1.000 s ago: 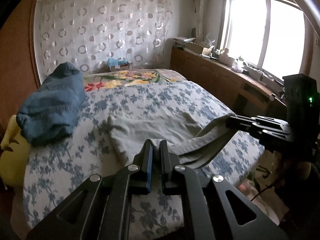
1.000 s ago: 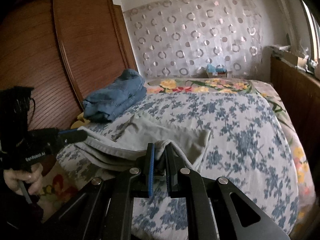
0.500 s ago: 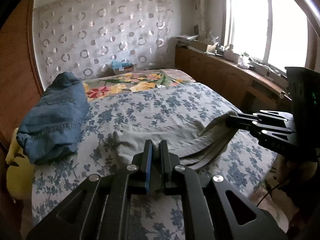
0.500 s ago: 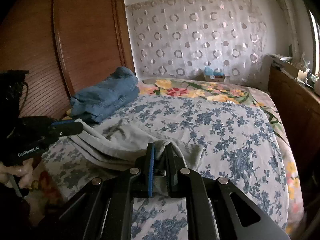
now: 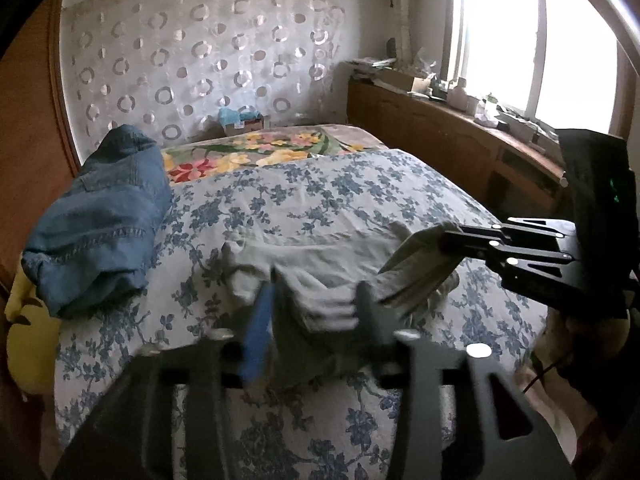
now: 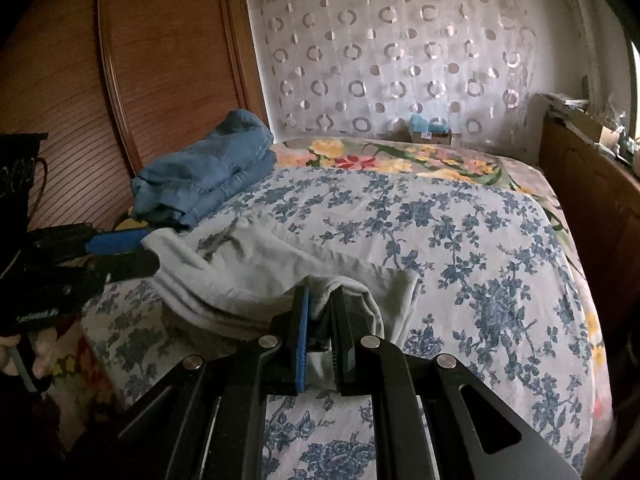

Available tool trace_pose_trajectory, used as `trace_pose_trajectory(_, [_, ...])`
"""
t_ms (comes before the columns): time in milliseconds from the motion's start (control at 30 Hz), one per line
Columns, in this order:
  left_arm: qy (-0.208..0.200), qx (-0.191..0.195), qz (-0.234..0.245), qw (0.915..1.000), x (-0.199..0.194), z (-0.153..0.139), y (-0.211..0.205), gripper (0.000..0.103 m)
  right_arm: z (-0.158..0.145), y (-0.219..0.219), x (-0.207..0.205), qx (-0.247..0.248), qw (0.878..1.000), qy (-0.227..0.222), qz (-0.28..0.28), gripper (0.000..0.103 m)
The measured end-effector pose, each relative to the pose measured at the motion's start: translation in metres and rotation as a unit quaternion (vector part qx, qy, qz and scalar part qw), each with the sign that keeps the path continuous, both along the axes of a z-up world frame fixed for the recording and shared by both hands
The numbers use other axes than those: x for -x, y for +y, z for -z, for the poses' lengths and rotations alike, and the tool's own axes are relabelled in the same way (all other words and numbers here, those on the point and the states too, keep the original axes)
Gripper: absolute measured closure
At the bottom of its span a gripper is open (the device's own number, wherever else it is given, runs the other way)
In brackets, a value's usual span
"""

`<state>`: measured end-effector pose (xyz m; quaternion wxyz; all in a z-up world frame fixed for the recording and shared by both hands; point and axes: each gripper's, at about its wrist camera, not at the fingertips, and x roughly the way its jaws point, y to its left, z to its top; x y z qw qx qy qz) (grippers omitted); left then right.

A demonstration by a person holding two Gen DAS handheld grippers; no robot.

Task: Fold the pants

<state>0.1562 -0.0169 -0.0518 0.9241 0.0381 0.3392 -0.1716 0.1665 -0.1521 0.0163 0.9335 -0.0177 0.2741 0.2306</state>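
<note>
Pale grey-green pants (image 5: 320, 256) lie folded across the near part of the bed (image 5: 360, 192). My left gripper (image 5: 314, 314) is blurred and its jaws are opening. The pants' layered edge lies loose between its fingers. In the right wrist view the left gripper (image 6: 151, 250) shows at the left, jaws parted around a corner of the pants (image 6: 320, 264). My right gripper (image 6: 321, 320) is shut on a bunched fold of the pants' near edge. From the left wrist view the right gripper (image 5: 442, 236) holds that edge lifted off the cover.
Folded blue jeans (image 5: 96, 220) sit at the bed's left side, also in the right wrist view (image 6: 208, 176), over a yellow item (image 5: 28, 340). A cluttered wooden cabinet (image 5: 440, 140) runs under the window on the right. A wooden panel (image 6: 120, 80) stands to the left.
The left gripper's jaws, shut on the pants' edge before, have parted. Both grippers have drifted a little across the bed with the pants' edge. The right gripper stays shut on the fabric.
</note>
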Motion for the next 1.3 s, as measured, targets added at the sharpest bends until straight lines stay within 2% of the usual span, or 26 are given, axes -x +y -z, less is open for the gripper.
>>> trace_pose_trajectory(67, [0.006, 0.001, 0.002, 1.0000, -0.001, 0.003, 0.002, 0.055, 0.000, 0.001, -0.001, 0.000, 1.000, 0.001, 0.001, 0.094])
trace_pose_trajectory(167, [0.013, 0.000, -0.001, 0.9999, -0.002, 0.010, 0.007, 0.047, 0.000, 0.003, -0.007, 0.000, 1.000, 0.006, 0.003, 0.094])
trace_pose_trajectory(333, [0.028, 0.003, 0.000, 0.9996, -0.001, 0.022, 0.014, 0.047, -0.002, 0.001, -0.011, 0.001, 1.000, 0.009, 0.021, 0.088])
trace_pose_trajectory(500, [0.042, 0.011, 0.006, 0.9990, 0.001, 0.034, 0.019, 0.047, -0.007, -0.015, -0.002, -0.012, 0.999, 0.000, 0.035, 0.068])
trace_pose_trajectory(567, [0.046, 0.012, 0.005, 0.9989, 0.001, 0.038, 0.020, 0.047, -0.008, -0.023, 0.005, -0.010, 0.999, -0.007, 0.043, 0.066])
trace_pose_trajectory(667, [0.050, 0.013, 0.001, 0.9987, 0.001, 0.044, 0.023, 0.047, -0.006, -0.034, 0.015, -0.008, 0.999, -0.006, 0.042, 0.066])
trace_pose_trajectory(867, [0.060, 0.008, -0.002, 0.9982, -0.003, 0.052, 0.022, 0.047, 0.020, -0.031, 0.013, 0.023, 0.999, 0.044, 0.020, 0.066])
trace_pose_trajectory(1000, [0.067, 0.007, 0.002, 0.9978, -0.005, 0.057, 0.020, 0.048, 0.028, -0.029, 0.003, 0.006, 0.998, 0.066, 0.013, 0.066])
trace_pose_trajectory(1133, [0.076, 0.009, -0.001, 0.9971, -0.009, 0.062, 0.020, 0.056, 0.030, -0.024, -0.005, 0.004, 0.997, 0.076, 0.006, 0.066])
trace_pose_trajectory(1300, [0.093, -0.001, 0.000, 0.9957, -0.018, 0.071, 0.017, 0.063, 0.036, -0.019, -0.012, 0.017, 0.996, 0.089, 0.004, 0.066])
